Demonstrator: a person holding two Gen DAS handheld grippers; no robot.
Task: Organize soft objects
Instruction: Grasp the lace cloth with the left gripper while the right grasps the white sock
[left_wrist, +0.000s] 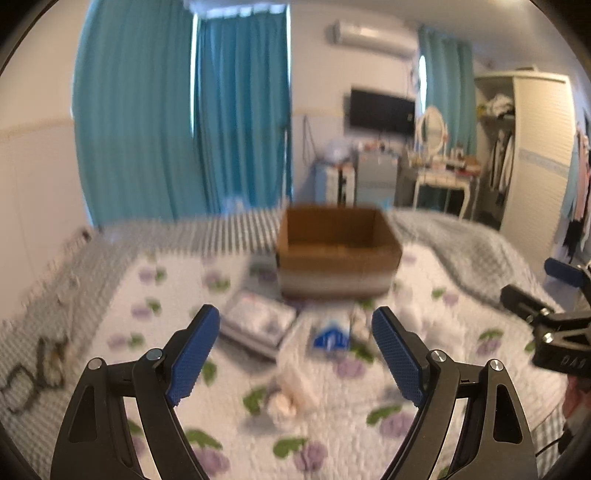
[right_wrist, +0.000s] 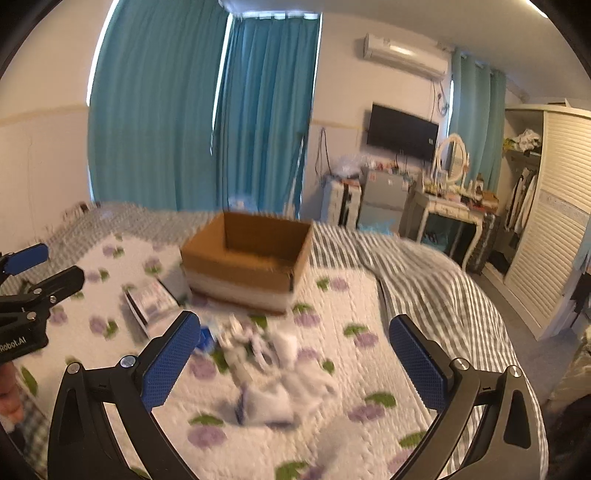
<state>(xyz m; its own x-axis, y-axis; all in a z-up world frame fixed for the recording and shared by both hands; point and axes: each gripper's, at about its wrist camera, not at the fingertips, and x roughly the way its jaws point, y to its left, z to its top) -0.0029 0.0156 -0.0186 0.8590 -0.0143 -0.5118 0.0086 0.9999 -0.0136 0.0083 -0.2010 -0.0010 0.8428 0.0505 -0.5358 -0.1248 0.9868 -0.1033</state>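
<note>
Both grippers hover over the purple-flowered white quilt (right_wrist: 362, 302), jaws spread wide, gripping nothing.
I see my left gripper (left_wrist: 295, 354) and right gripper (right_wrist: 295, 362) above blurred white soft items (right_wrist: 273, 369), just before the open brown cardboard box (right_wrist: 251, 258).

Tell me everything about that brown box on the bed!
The cardboard box is brown with a pale band round its bottom. It looks like plain corrugated card. Its top is open, and no contents show from here. It sits upright on the flowery quilt, far side of the bed. A flat packet lies close beside it. Neither gripper touches it.
</note>
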